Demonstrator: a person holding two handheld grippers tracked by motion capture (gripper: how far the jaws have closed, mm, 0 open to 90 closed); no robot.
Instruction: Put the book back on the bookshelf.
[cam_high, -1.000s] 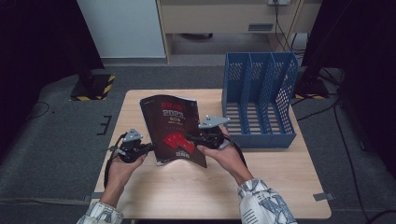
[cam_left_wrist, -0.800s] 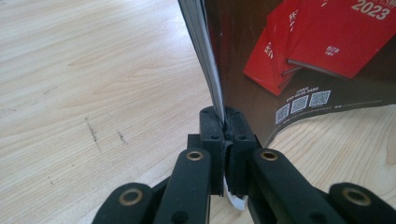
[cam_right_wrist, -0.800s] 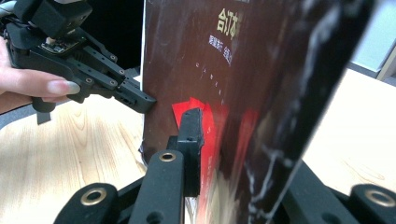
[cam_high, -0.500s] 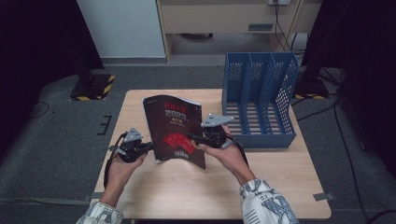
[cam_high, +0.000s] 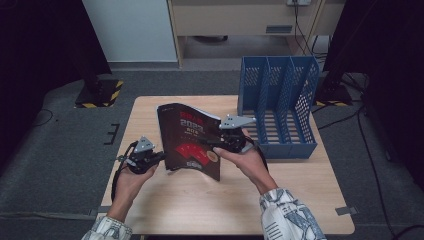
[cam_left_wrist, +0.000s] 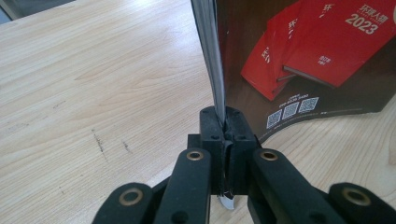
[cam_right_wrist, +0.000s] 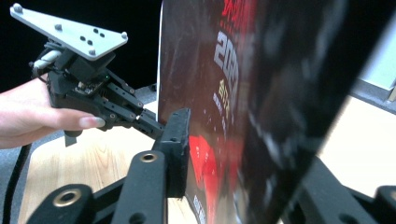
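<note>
A: Where does the book (cam_high: 192, 141) stand now?

B: It is off the surface (cam_high: 165, 200), held nearly upright over the middle of it, between the two claws. The left claw (cam_high: 161, 157) is closed on the lower corner of the book's page edge; the left gripper view shows its jaws pinched tight on the thin stack of pages (cam_left_wrist: 215, 84). The right claw (cam_high: 212, 144) is clamped on the book's opposite edge, one jaw on the cover and the other behind it, as the right gripper view shows.

A: What has changed in the last second?

B: A second ago the book leaned further back, its cover facing more upward. Since then the person has tipped it more toward vertical and carried it slightly to the right, while both claws have kept their grips. The right hand (cam_high: 247, 160) sits closer to the blue file rack (cam_high: 280, 107) than before.

A: And what does that mean for the work?

B: The rack stands at the far right corner of the surface, its slots empty. Raising the book upright likely prepares it to be slid into one of them. It is still apart from the rack, so the insertion has not yet begun.
</note>
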